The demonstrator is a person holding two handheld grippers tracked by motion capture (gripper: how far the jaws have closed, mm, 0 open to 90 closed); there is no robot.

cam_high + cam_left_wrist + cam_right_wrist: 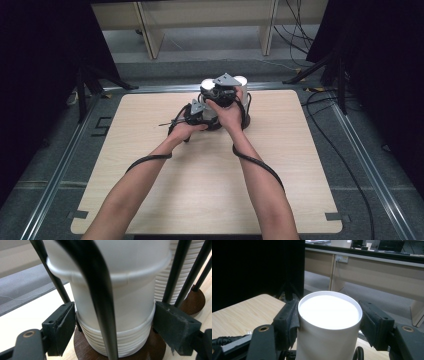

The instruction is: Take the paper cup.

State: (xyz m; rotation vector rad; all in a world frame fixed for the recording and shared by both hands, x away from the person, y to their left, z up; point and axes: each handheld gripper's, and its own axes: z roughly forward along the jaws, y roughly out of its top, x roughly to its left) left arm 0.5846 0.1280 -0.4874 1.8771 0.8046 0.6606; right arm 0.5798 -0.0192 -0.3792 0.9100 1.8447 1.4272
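With the left gripper [113, 332] clamped on the cup stack [115, 342] low in its wire holder [100, 302] at the table's [150, 200] far middle, the right gripper [329, 322], jaws gripping the top cup [329, 315], should probably lift straight up, without twisting.

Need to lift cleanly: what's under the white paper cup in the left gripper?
A nested stack of white cup rims on a round brown wooden base. The stack's bottom is hidden.

Overhead view; two close gripper views
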